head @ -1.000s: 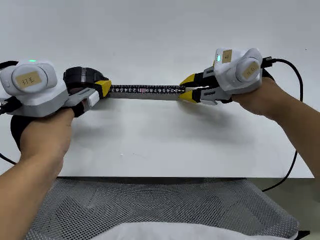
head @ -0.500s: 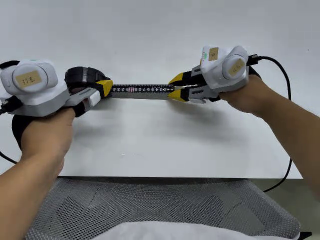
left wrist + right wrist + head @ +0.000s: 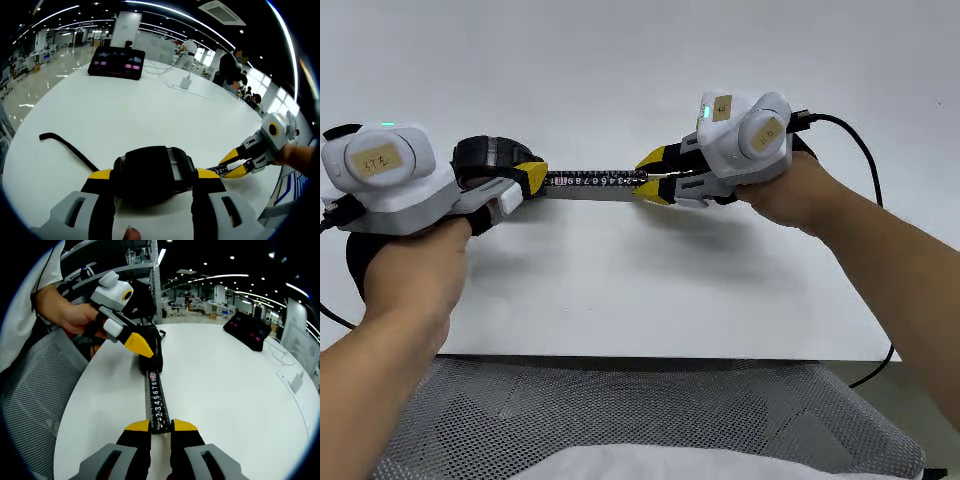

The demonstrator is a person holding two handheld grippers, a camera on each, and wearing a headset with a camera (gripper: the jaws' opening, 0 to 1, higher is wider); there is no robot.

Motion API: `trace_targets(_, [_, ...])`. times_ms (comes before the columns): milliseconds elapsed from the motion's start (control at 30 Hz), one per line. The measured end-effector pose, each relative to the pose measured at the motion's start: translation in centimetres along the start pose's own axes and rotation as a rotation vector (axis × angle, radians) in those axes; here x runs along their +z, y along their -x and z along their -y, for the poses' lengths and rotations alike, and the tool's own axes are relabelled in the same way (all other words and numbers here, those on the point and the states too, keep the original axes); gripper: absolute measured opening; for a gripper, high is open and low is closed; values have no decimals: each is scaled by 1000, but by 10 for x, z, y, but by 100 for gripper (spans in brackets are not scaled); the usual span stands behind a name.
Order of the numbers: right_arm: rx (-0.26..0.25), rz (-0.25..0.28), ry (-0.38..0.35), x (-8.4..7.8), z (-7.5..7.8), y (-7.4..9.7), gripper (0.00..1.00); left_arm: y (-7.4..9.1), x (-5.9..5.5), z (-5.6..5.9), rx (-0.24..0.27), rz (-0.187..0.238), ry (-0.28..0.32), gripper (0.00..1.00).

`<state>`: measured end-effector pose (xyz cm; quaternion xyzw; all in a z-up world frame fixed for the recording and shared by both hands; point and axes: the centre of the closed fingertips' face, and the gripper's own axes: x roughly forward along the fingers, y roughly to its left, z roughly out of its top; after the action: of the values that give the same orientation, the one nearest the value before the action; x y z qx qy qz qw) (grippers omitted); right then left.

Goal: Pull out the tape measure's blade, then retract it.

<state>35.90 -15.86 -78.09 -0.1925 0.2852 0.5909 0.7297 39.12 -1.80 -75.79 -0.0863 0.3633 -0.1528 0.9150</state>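
A black tape measure case point(image 3: 485, 155) point(image 3: 152, 170) point(image 3: 152, 347) is held just above the white table point(image 3: 650, 270), and my left gripper point(image 3: 515, 180) point(image 3: 152, 175) is shut on it. Its blade point(image 3: 595, 181) point(image 3: 156, 402) runs level to the right, printed with numbers. My right gripper point(image 3: 650, 175) point(image 3: 161, 426) is shut on the blade's free end. In the left gripper view the right gripper point(image 3: 235, 162) enters from the right with the blade's end point(image 3: 218, 170) pinched between its yellow tips. The left gripper point(image 3: 135, 340) sits at the top left in the right gripper view.
A black cable point(image 3: 67, 147) lies on the table left of the case. A dark keyboard-like device point(image 3: 116, 62) and a small white item point(image 3: 186, 81) rest at the far side. A mesh chair back point(image 3: 620, 410) stands at the near table edge. People stand in the background.
My right gripper has moved left towards the case with the blade's end in it, and the exposed blade has grown shorter. The left gripper and case have stayed put.
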Motion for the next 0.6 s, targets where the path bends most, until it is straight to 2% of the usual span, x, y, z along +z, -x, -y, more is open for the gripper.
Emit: trace_targets(600, [22, 31, 2, 25, -6, -27, 10, 1, 1, 0, -7, 4, 13, 57])
